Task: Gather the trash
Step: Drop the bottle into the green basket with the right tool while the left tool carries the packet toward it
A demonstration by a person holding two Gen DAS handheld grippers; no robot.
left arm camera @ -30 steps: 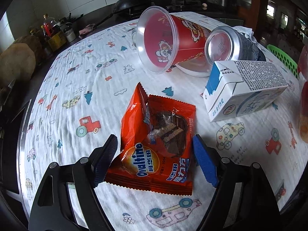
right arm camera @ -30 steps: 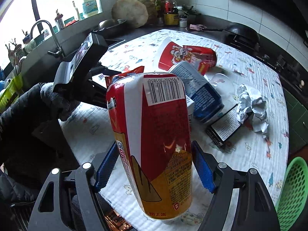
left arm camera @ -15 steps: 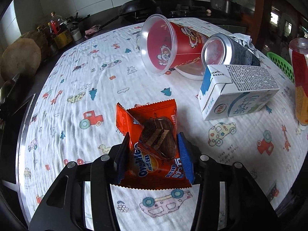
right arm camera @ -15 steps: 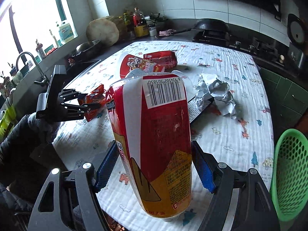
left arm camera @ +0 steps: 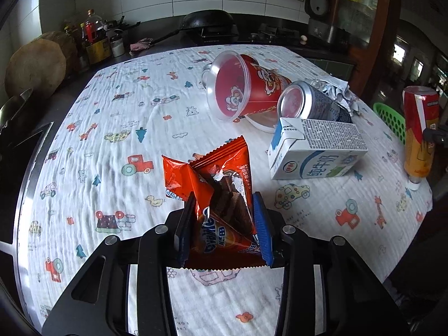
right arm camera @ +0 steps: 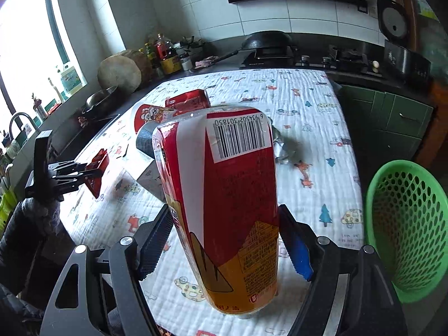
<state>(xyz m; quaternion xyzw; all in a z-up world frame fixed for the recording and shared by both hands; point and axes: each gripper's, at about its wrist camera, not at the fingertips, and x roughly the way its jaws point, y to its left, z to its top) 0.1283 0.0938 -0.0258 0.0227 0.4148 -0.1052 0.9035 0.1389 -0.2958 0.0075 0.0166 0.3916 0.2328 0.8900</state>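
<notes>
While both grippers carry trash above the table, the left gripper has its jaws clamped on an orange wrapper, and the right gripper squeezes an upside-down bottle, probably bound for the green basket just beside it.

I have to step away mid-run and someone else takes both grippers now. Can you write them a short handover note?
Left gripper: shut on the orange snack wrapper, lifted off the table.
Right gripper: shut on the red and yellow bottle, held upside down beside the green basket.
On the tablecloth: red cup, silver can, milk carton, crumpled foil.
Done: two pieces grasped. The visible part of the basket holds nothing.
Left: drop both in the basket, then collect the other four.
</notes>
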